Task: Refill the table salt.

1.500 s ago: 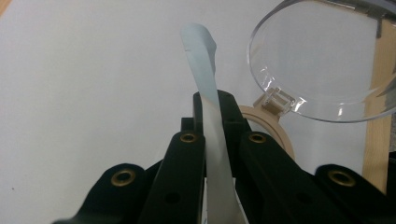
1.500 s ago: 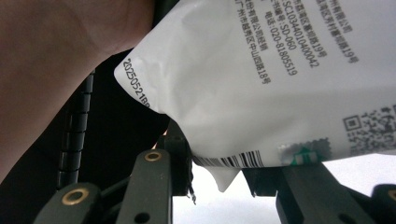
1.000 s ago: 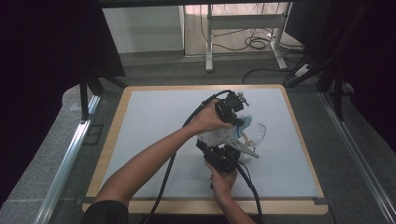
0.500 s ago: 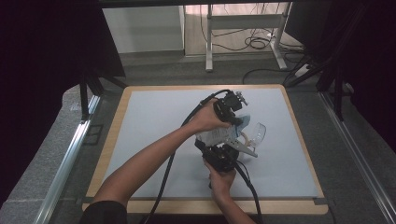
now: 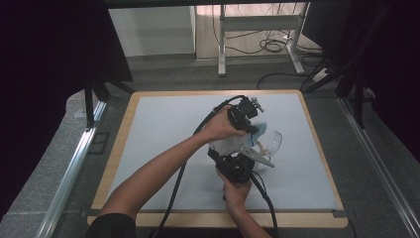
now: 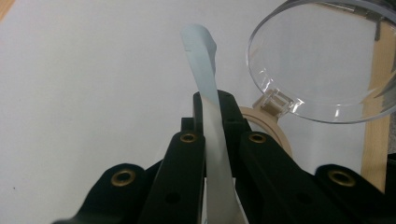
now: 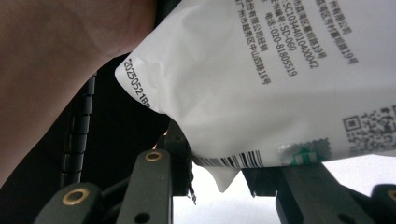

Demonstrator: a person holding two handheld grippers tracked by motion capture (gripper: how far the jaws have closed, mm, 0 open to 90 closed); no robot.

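Item 1, left claw [image 5: 249, 124]: mine, carried at about one o'clock from the centre of the worktop [image 5: 163, 129]. Jaws together, clamped on a thin pale blue strip [image 6: 205, 88], seemingly the top edge of the packet. In the left claw view the strip rises from between the jaws toward twelve o'clock, curling slightly at its tip.

Item 2, right claw [image 5: 234, 159]: mine, at about six o'clock from the left claw, just beneath it. Jaws partly apart and set on either side of the lower edge of the white packet [image 7: 261, 79]; I cannot tell for certain that the pads press on it.

Item 3, white packet [image 5: 229, 145]: printed sachet with barcode and date code, held above the worktop between the two claws. Long axis runs roughly twelve to six in the high view, top toward the left claw, bottom toward the right.

Item 4, clear lid [image 6: 322, 60]: round, transparent, hinged to a tan ring [image 6: 266, 122], lying at three o'clock from the packet, just beside it.

Judgement: a tear seems likely to turn on that twelve-to-six axis, each claw pulling away from its own end.
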